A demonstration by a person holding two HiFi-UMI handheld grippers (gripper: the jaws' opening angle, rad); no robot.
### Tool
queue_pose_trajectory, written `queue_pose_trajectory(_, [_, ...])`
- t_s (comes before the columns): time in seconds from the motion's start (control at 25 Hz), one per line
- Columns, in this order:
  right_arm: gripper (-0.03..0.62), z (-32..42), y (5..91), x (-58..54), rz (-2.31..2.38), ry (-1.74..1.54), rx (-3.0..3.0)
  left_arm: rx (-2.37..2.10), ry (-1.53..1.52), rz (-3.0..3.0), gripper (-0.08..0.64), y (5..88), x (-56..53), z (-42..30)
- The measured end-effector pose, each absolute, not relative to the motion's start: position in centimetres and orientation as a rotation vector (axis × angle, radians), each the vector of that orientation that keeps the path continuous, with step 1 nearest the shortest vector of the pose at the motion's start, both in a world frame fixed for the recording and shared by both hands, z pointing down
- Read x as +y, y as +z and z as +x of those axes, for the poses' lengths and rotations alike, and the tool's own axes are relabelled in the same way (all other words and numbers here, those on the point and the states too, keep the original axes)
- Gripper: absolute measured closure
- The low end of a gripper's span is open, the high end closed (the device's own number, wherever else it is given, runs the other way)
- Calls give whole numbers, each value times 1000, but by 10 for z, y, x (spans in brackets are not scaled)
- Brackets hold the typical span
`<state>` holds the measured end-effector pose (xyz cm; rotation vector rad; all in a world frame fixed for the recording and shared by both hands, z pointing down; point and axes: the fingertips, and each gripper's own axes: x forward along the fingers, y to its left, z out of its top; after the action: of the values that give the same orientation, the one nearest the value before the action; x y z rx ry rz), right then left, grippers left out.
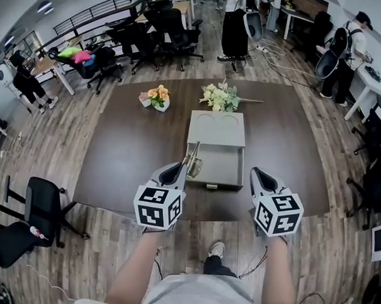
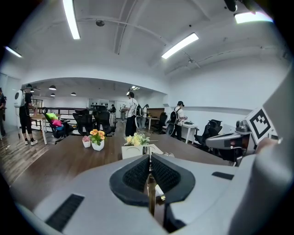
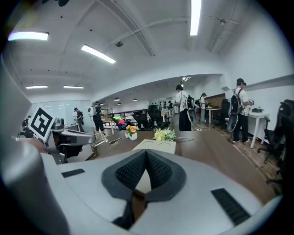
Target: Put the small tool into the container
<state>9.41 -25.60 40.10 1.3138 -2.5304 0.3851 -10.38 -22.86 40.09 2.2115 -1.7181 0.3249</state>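
**Head view:**
- One dark wood-grain desk [image 1: 127, 151], rectangular.
- One container [image 1: 217, 129] sits mid-desk toward the front edge. It is a pale grey box with a flat lid that has two round recesses.
- Its drawer [image 1: 222, 166] stands open toward the front edge, with a small brass-coloured pull on the front.
- Left gripper [image 1: 182, 168] pinches one small tool [image 1: 193, 159], thin shiny metal, angled up and away. The tool is over the drawer's left rim, not lying in the drawer; can't tell if it touches the rim.
- Right gripper [image 1: 255, 172] is just right of the drawer at the desk's front edge, tips pointing away.
- Two marker cubes [image 1: 158, 206], one per gripper, with black-and-white squares.
- Both forearms are bare, stretched forward and roughly parallel.
- On the back half of the desk, two small flower pots [image 1: 155, 99] stand side by side left of centre. One bouquet [image 1: 221, 98] of pale flowers lies flat behind the container.

**Left gripper view:**
- Jaws are clamped on the small tool, with black ribbed pads [image 2: 133, 174] pressing it from both sides.
- The tool is a narrow flat strip, brass-toned here, sticking out past the tips in line with the container.
- The gripper body is smooth light grey plastic.

**Right gripper view:**
- Jaws are together at the tips with nothing between them.
- A V-shaped gap behind the tips shows the pale container lid.
- Same black ribbed pads and grey shell.
- The left gripper with the tool shows at the left, above the desk.
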Motion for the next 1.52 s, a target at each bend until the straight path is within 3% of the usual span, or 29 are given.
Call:
queue_pose_trajectory(0.76, [589,96,403,-324,1212,365,-2572,-1775,321,2171,548,400,-283,-93])
queue_pose_trajectory(1.52, [589,74,399,-329,1379,368,-2501,-1551,376,2317,548,415,-315,-107])
